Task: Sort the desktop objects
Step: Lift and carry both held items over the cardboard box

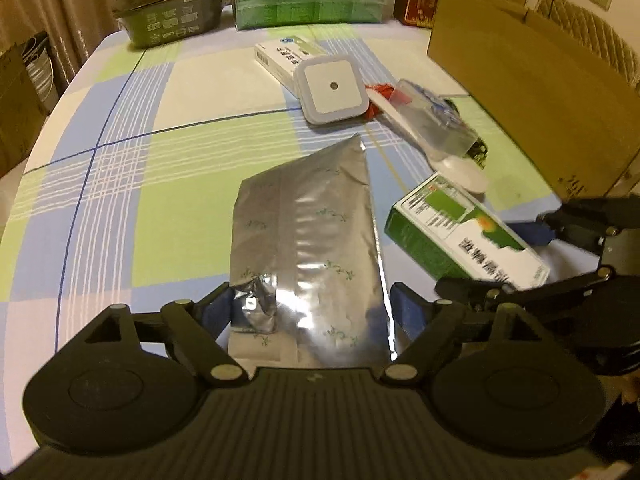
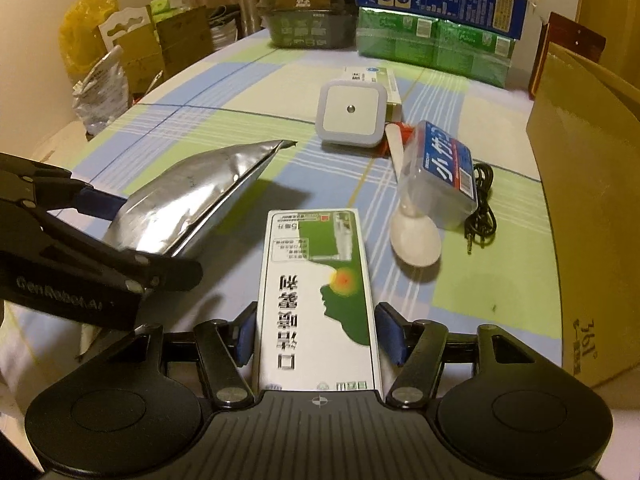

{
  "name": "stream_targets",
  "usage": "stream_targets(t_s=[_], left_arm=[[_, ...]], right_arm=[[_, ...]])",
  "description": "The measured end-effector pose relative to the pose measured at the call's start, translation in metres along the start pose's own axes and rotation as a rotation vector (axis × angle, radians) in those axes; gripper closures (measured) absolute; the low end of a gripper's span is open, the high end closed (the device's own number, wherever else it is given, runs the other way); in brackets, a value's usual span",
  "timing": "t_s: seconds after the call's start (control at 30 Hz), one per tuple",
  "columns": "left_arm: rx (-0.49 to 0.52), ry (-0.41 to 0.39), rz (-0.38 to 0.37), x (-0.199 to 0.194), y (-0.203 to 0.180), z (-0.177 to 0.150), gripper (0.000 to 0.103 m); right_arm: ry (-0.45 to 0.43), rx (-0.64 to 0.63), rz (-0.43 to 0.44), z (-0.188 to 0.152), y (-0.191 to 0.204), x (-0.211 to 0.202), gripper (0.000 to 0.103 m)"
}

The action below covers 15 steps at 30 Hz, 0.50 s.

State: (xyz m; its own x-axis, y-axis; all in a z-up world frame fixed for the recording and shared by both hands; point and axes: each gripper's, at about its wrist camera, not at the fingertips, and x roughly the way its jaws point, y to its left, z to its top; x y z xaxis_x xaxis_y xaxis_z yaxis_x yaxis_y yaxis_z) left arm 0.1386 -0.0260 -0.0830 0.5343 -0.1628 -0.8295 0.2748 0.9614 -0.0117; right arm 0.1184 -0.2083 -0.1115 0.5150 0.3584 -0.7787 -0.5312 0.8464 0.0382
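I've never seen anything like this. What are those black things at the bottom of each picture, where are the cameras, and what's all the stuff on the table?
There is no robot here: a person holds a two-finger gripper in each hand, and each carries a camera looking forward along its fingers.

The left camera shows the left gripper with a silver foil pouch between its blue pads. The pouch looks lifted, so it seems gripped.

The right camera shows the right gripper around a green and white box.

On the checked tablecloth lie a square white night light, a white spoon, a clear plastic case with a blue label, a black cable and another small white box. A cardboard box stands on the right.
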Motion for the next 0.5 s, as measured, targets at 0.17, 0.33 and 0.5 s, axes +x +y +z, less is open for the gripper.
stream_targets(t_s=[0.17, 0.33, 0.5], left_arm=[[-0.015, -0.002, 0.003, 0.005, 0.005, 0.003, 0.023], [-0.025, 0.021, -0.016, 0.008, 0.009, 0.006, 0.025], [-0.061, 0.054, -0.058, 0.013, 0.015, 0.006, 0.025]], right_arm=[[-0.009, 0.013, -0.010, 0.004, -0.002, 0.003, 0.044], [-0.009, 0.011, -0.006, 0.005, -0.003, 0.003, 0.045], [-0.009, 0.011, -0.003, 0.005, -0.003, 0.004, 0.047]])
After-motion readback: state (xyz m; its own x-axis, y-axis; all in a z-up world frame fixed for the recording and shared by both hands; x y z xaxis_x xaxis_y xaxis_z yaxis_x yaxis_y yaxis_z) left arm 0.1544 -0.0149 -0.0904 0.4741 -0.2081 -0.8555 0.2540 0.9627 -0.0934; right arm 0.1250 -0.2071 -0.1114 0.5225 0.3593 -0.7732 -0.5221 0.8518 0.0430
